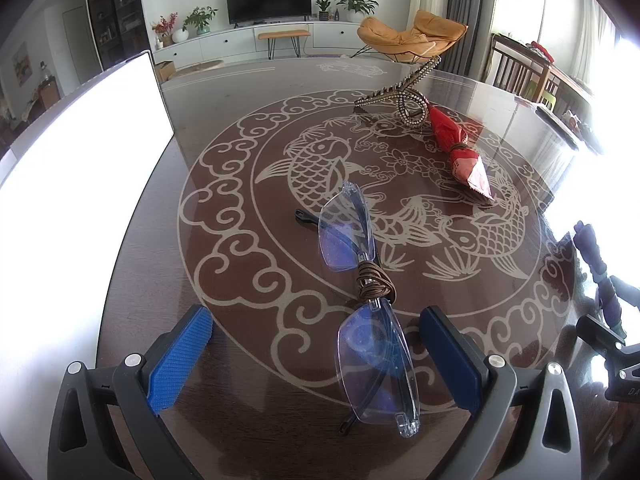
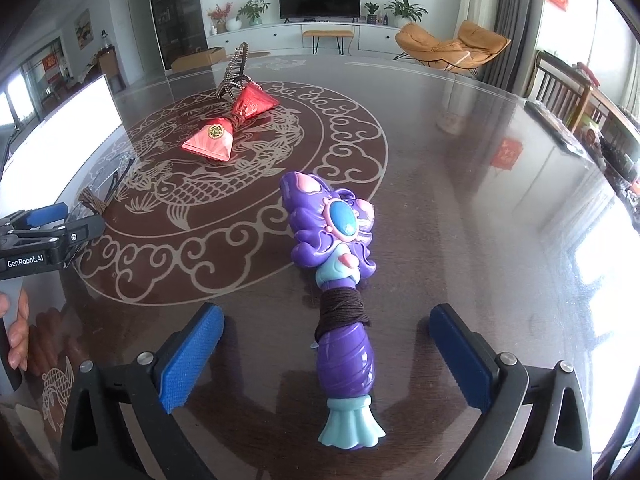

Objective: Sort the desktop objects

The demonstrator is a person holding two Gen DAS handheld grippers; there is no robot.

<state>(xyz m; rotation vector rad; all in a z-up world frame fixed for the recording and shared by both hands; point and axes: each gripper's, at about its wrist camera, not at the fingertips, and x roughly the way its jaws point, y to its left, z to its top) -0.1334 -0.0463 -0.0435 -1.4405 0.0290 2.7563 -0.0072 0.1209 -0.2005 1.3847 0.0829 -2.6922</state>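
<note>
Biggest worry on the left side: the glasses (image 1: 360,280) are thin, clear plastic lying on a glossy counter (image 1: 248,112), and they've got a brown cord (image 1: 374,284) wound around the bridge. The left gripper (image 1: 316,344) is wide open with nothing in it, and the near lens sits between its blue pads (image 1: 180,360), closer to the right one. If it closes like that, I'd guess the pad shoves the frame sideways or squeezes the lens instead of the bridge, and the whole thing skates off on the slick top. The far lens and one folded arm point toward the middle of the counter, so a one-end grab could also let it swing.

Further toward the back of the counter there's a beaded hair clip (image 1: 404,88) touching a red wrapped packet (image 1: 456,148), both well out of reach.

On the right, the purple toy wand (image 2: 340,280) lies lengthwise between the pads of the right gripper (image 2: 326,346), which is also spread open and empty. The handle, with dark string (image 2: 340,312) wrapped round it, is right in the gap, roughly centred, near the front edge of the counter. Risk here looks like the rounded shiny handle rolling or squirting out of the pads, or the heavier-looking head tipping down once it's lifted.
</note>
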